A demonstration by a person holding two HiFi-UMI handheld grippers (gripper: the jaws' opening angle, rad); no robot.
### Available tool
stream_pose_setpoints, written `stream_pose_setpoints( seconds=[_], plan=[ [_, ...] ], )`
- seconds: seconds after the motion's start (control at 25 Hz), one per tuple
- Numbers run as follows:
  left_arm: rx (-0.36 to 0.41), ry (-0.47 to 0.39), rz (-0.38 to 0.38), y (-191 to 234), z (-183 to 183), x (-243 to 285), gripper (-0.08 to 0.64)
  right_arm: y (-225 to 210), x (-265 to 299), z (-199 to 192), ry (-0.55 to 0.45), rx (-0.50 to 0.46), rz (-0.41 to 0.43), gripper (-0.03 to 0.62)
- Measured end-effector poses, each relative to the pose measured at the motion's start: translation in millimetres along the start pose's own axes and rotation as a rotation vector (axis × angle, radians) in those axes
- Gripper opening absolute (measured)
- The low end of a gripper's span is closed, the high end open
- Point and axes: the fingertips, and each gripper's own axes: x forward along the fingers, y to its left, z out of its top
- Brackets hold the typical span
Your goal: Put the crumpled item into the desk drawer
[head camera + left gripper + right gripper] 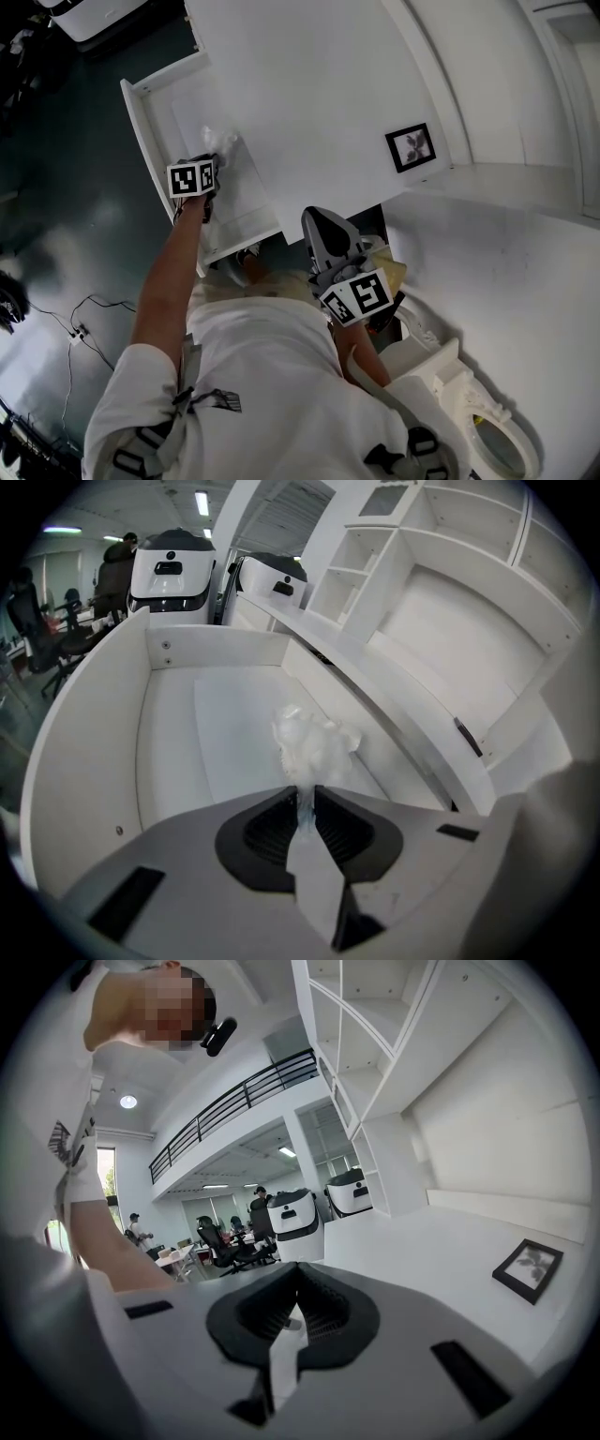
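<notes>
The crumpled item is a white wad, pinched at its lower end between the pads of my left gripper, which is shut on it. It hangs over the open white desk drawer, above the drawer's floor near the right wall. In the head view the left gripper is over the pulled-out drawer with the wad at its tip. My right gripper is held close to my body at the desk's front edge. Its jaws are shut with nothing between them.
The white desk top carries a small black picture frame. White shelving rises behind the desk. Two white machines stand beyond the drawer. Cables lie on the dark floor at the left.
</notes>
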Motion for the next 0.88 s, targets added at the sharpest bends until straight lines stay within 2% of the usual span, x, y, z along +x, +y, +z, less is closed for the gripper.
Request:
stream_pose_setpoints(
  seconds=[0.08,0.28,0.48,0.88],
  plan=[
    [0.014,0.007,0.001,2,0,1,0.064,0,-1,1,0.000,-0.001,0.000,0.011],
    [-0.037,0.016,-0.005,10,-5,6,0.064,0,0,-2,0.003,0.006,-0.018,0.011],
    [-0.013,0.049,0.019,15,-10,12,0.064,2,3,-4,0.006,0.007,-0.030,0.011],
    [0.000,0.063,0.013,17,-10,16,0.066,6,-3,-6,0.004,0.007,-0.068,0.011]
  ],
)
